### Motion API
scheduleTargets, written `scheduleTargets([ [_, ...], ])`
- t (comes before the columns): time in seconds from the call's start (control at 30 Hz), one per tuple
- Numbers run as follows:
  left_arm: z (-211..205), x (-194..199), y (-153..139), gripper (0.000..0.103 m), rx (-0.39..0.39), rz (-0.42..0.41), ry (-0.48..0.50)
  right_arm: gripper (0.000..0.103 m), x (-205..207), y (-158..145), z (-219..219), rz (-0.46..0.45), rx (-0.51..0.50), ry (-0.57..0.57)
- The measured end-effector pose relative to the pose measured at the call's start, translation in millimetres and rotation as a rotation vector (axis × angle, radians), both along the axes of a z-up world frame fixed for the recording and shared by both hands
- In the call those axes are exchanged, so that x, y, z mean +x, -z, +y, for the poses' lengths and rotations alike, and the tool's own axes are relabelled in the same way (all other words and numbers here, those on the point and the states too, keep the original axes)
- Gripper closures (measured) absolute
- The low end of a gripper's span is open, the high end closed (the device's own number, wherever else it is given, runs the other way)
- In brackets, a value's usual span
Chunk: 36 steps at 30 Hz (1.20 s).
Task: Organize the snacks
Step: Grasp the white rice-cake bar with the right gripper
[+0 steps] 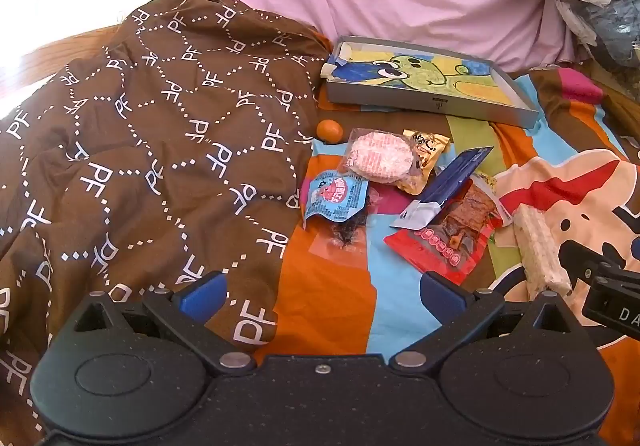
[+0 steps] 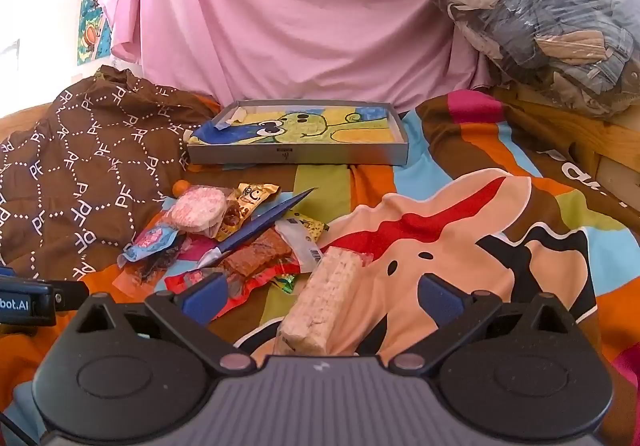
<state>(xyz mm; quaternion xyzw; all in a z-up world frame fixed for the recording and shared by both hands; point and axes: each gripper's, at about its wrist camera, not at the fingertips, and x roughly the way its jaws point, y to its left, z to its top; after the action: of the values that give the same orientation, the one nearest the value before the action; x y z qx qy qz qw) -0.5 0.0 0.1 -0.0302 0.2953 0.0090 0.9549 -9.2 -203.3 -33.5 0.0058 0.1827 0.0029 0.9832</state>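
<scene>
I see bright daylight flooding in from the upper left, blowing that corner out white; fisheye curvature bends the edges.

A cartoon-print bedspread (image 2: 460,214) carries a grey tray (image 2: 298,156), snack packets (image 2: 256,242) and a brown cloth (image 1: 140,150)

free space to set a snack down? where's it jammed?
Free: inside the gray tray, which holds no snacks, and the bedspread right of the wafer bar, toward the wooden frame. Jammed: the snack pile between the brown blanket and the wafer bar.
</scene>
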Motion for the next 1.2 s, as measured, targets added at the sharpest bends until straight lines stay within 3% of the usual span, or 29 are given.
scheduleTargets([
  [0.17,1,0,-3,0.001,0.006,0.002,0.022,0.0,11,-4,5,0.017,-0.048,-0.021],
  [0.5,-1,49,-13,0.001,0.048,0.056,0.145,0.0,48,-8,0,0.057,-0.075,-0.123],
  [0.73,-20,80,-15,0.001,0.09,0.065,0.286,0.0,69,6,-8,0.131,-0.056,-0.148],
  [1.03,-29,102,-8,0.001,0.078,0.078,0.33,0.0,83,28,4,0.212,-0.111,-0.15],
  [1.2,-30,109,-5,0.001,0.057,0.092,0.346,0.012,89,35,2,0.264,-0.095,-0.135],
])
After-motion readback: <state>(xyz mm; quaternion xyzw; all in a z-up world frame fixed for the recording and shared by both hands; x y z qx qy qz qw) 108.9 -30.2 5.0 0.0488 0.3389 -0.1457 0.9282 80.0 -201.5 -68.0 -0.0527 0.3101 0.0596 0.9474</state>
